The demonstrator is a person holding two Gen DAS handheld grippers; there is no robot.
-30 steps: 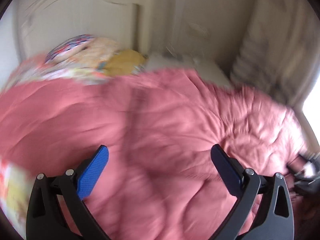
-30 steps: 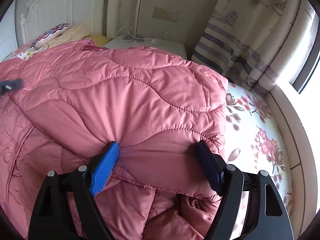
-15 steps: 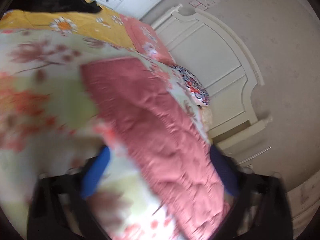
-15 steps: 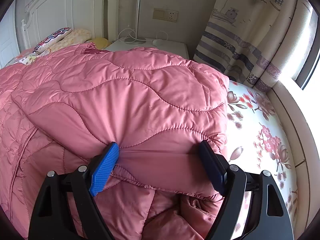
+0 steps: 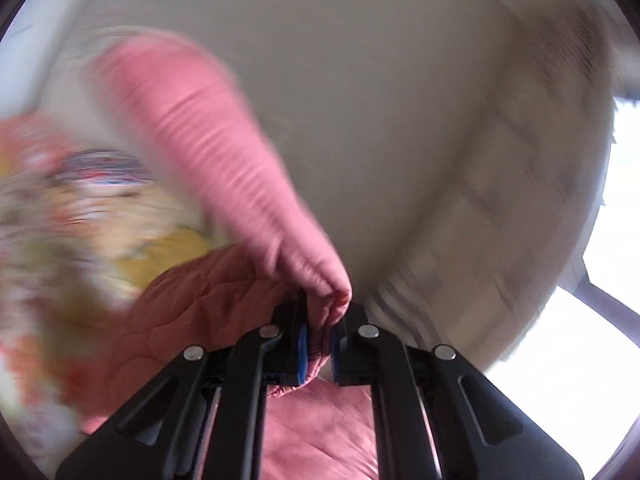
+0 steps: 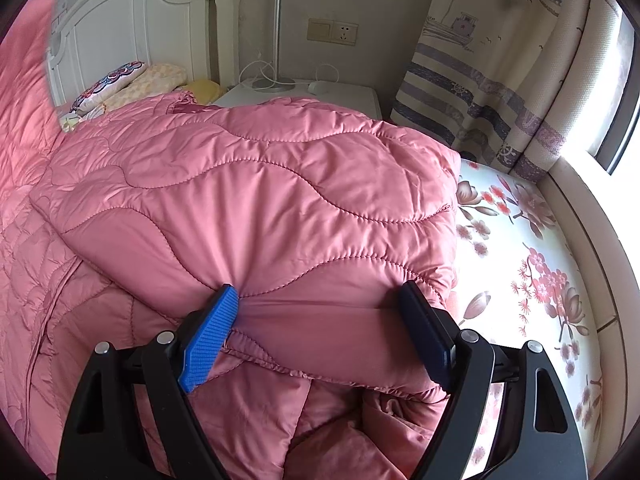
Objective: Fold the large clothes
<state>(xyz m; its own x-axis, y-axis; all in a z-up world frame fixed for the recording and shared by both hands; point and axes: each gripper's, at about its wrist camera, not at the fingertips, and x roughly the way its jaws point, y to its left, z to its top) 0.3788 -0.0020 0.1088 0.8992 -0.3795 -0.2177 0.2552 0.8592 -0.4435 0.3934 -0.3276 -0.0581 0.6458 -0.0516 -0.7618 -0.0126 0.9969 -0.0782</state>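
A large pink quilted coat [image 6: 260, 184] lies folded in a thick heap on the bed. My right gripper [image 6: 320, 308] stands wide, its pads pressing both sides of a thick fold at the near edge, and the fabric is pulled taut between them. In the left wrist view my left gripper [image 5: 320, 320] is shut on a narrow hem of the same pink coat [image 5: 224, 160], which trails up and to the left, blurred. A raised pink strip [image 6: 24, 60] shows at the far left of the right wrist view.
A floral bed sheet [image 6: 520, 240] lies bare to the right of the coat. Behind stand a white headboard [image 6: 132, 28], pillows [image 6: 116, 80], a white nightstand [image 6: 320, 92] with a lamp pole [image 6: 278, 20], and a striped curtain [image 6: 480, 92] by the window.
My left gripper went from wide open above the coat to shut on a hem of it, swinging widely and lifting that edge. The right gripper kept its grip and place.
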